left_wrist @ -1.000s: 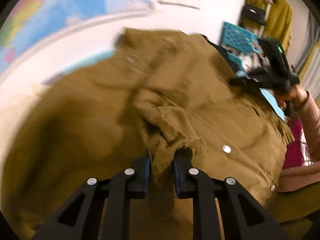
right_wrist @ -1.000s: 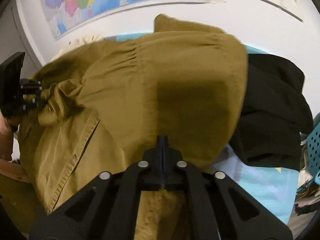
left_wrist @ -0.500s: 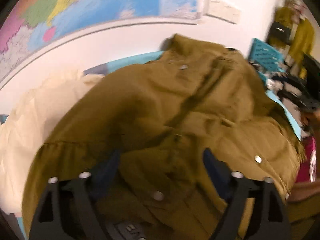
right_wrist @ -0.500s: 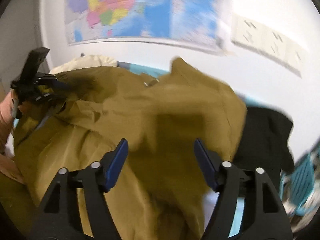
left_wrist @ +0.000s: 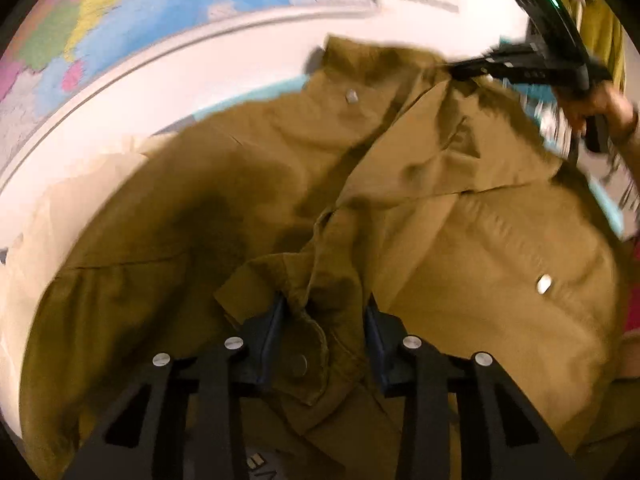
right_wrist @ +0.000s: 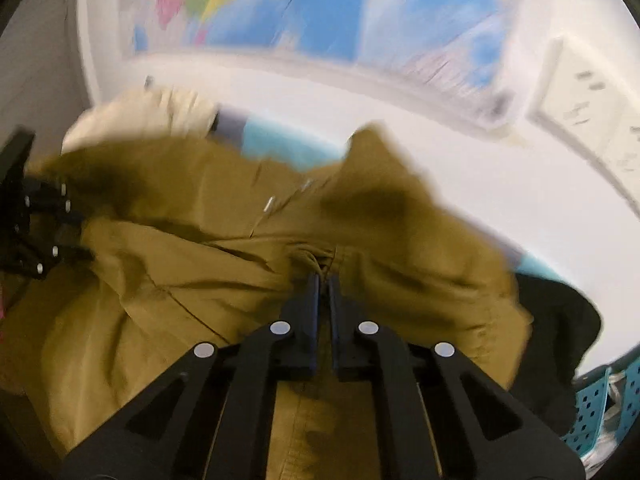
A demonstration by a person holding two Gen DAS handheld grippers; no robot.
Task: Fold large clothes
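An olive-brown jacket (left_wrist: pixel 360 184) with silver snap buttons fills both views, bunched and lifted off the surface. My left gripper (left_wrist: pixel 324 316) has its jaws partly apart with a snap-buttoned cuff or flap of the jacket between them. My right gripper (right_wrist: pixel 323 280) is shut on a fold of the jacket (right_wrist: pixel 224 264). The right gripper also shows in the left wrist view (left_wrist: pixel 532 64) at the top right, at the jacket's far edge. The left gripper shows in the right wrist view (right_wrist: pixel 28 216) at the left edge.
A cream garment (right_wrist: pixel 152 112) lies at the back left and a black garment (right_wrist: pixel 560 320) at the right. A turquoise perforated basket (right_wrist: pixel 608 404) stands at the far right. A light blue surface (right_wrist: pixel 276 140) meets a white wall with a world map (right_wrist: pixel 300 12).
Both grippers opened and let the jacket go half a second ago. Now the right one is shut on a fold again and the left has closed in around a cuff.
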